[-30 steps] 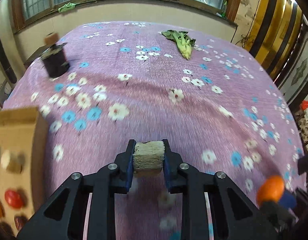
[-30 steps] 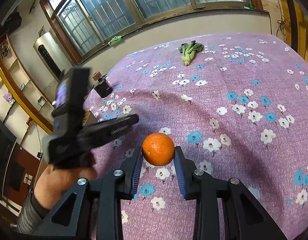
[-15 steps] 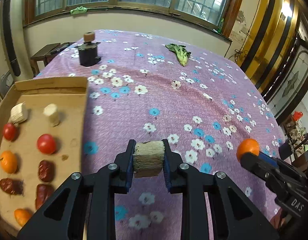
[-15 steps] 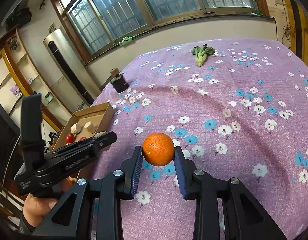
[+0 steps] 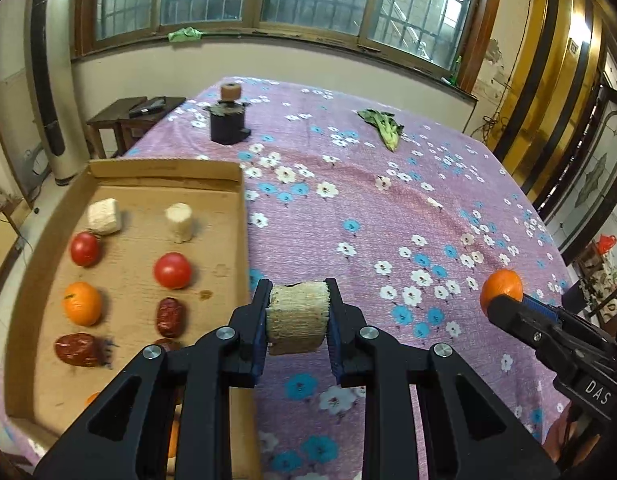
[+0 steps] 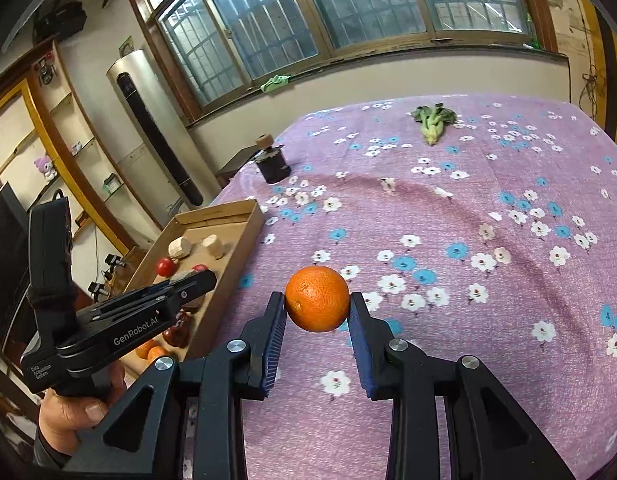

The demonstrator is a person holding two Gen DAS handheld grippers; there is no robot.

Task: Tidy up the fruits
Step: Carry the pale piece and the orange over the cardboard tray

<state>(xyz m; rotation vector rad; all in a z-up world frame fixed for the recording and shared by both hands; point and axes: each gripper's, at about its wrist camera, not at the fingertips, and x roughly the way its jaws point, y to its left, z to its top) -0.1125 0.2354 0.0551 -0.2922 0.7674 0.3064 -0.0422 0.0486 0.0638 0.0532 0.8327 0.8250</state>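
A pale, fibrous sugarcane chunk (image 5: 298, 316) is clamped in the left tongs (image 5: 297, 322), held above the flowered purple cloth of the worktop (image 5: 388, 240), just beside the right wall of a cardboard tray (image 5: 242, 216) at 9 o'clock. In the tray, fruits are laid in pairs: two pale chunks (image 5: 104, 217) at the far end, then tomatoes (image 5: 172, 270), an orange (image 5: 83, 304) and red dates (image 5: 171, 317). In the right wrist view, a second orange (image 6: 317, 298) is clamped in the right tongs (image 6: 317, 312), well apart from the tray at 10 o'clock. A leafy green (image 6: 433, 120) lies at 1 o'clock. The carrying step is judged underway; next, each fruit would need to be lowered beside its kind and released.
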